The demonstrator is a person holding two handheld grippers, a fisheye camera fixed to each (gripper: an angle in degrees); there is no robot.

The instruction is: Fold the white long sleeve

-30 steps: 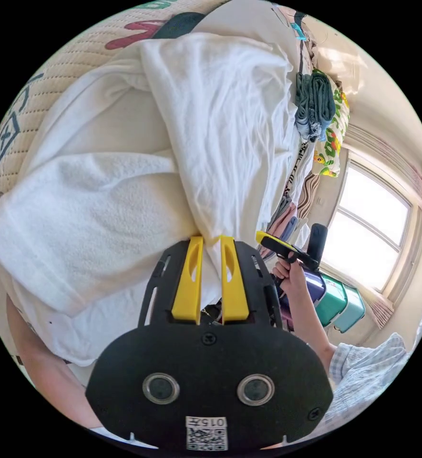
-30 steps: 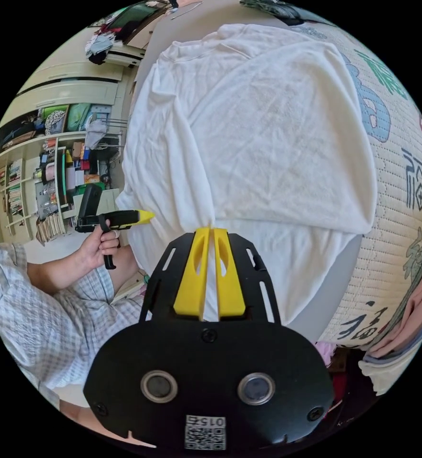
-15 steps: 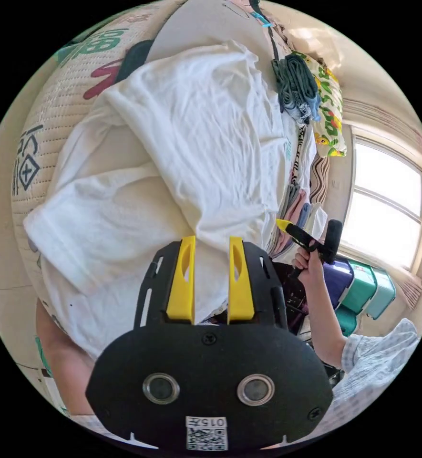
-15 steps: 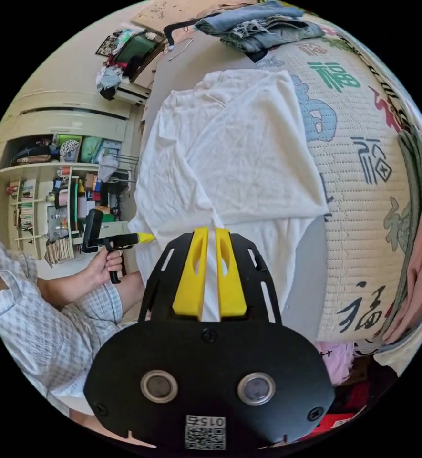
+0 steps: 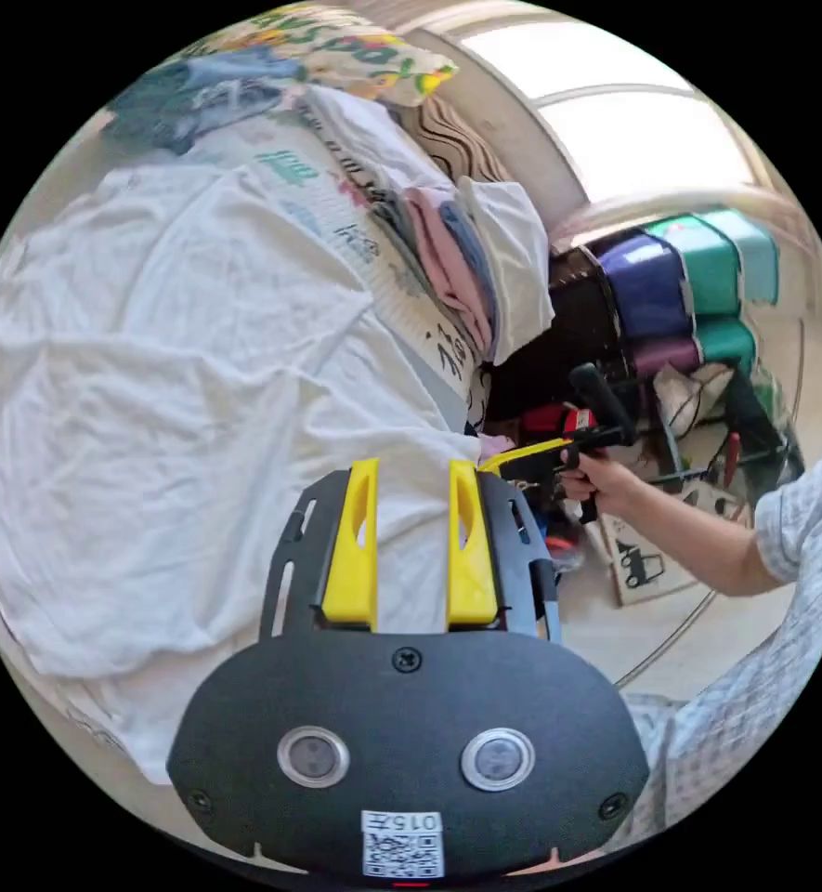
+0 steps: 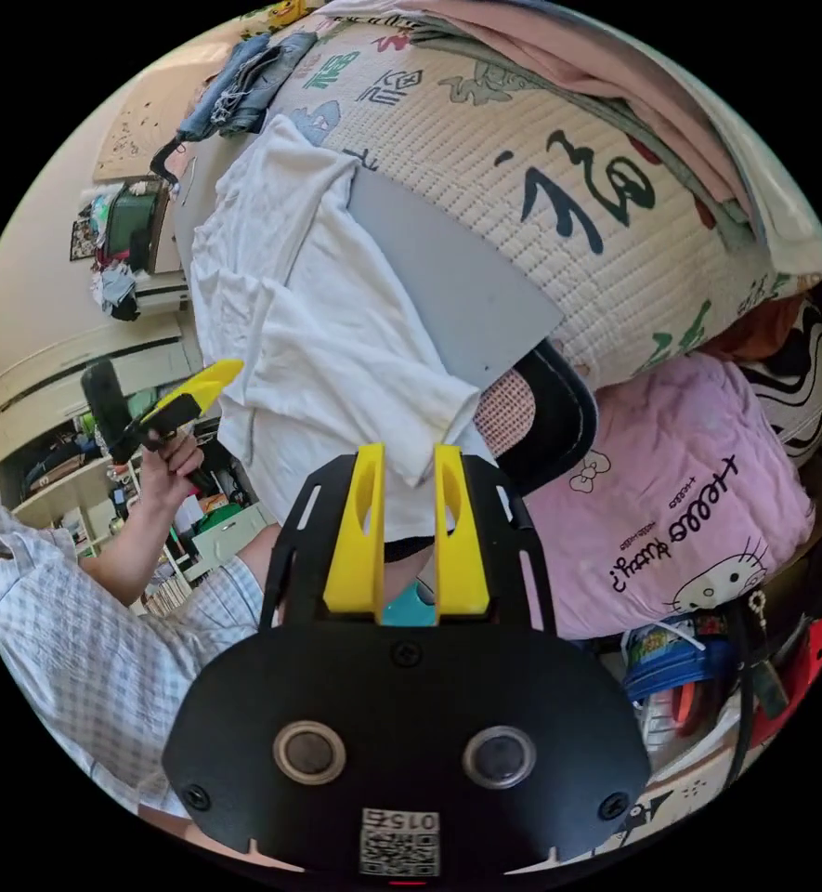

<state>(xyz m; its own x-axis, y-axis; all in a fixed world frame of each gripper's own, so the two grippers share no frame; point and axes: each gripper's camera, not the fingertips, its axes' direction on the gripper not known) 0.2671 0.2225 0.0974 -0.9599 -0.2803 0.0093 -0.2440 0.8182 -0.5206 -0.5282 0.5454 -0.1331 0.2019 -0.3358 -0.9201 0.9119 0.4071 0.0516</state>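
My left gripper (image 5: pixel 413 465) has its yellow jaws spread apart with nothing pinched between them, and my right gripper (image 6: pixel 408 451) sits the same way, jaws parted. In the left gripper view my right hand (image 5: pixel 596 478) grips the handle of its tool, forearm bare below a checked sleeve (image 5: pixel 805 539).

Large brush-style characters printed on the quilted mat (image 6: pixel 559 186); beside that mat, "hello kitty" lettering on a pink cloth (image 6: pixel 680 520).

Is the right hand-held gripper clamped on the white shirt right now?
No, the right hand-held gripper has its jaws apart, and the white shirt lies free beyond them.
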